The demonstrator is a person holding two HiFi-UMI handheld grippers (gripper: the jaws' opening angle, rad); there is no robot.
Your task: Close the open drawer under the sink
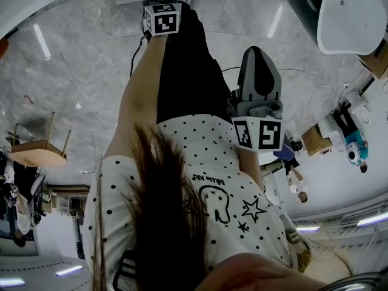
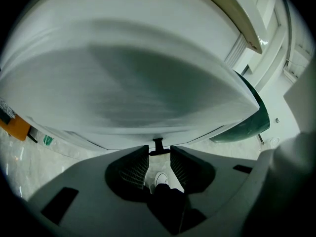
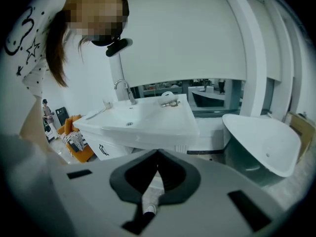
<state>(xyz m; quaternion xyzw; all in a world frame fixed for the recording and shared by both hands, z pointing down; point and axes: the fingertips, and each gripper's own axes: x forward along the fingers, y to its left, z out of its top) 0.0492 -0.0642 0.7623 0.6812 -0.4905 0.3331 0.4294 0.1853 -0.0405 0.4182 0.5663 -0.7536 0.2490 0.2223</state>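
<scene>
Left gripper [image 2: 159,152], jaws slightly spread and gripping nothing, is sitting with a black handle [image 2: 158,143] just beyond its tips at twelve o'clock, on a blurred white panel [image 2: 128,83], judged the drawer front. Closing step appears in hand; next, a straight push. Right gripper [image 3: 158,153], jaws pressed together, is facing a washbasin [image 3: 148,115].

Two grippers [image 2: 159,151] [image 3: 158,156], one sink [image 3: 143,116], one faucet [image 3: 123,89], one bathtub [image 3: 264,135]
</scene>
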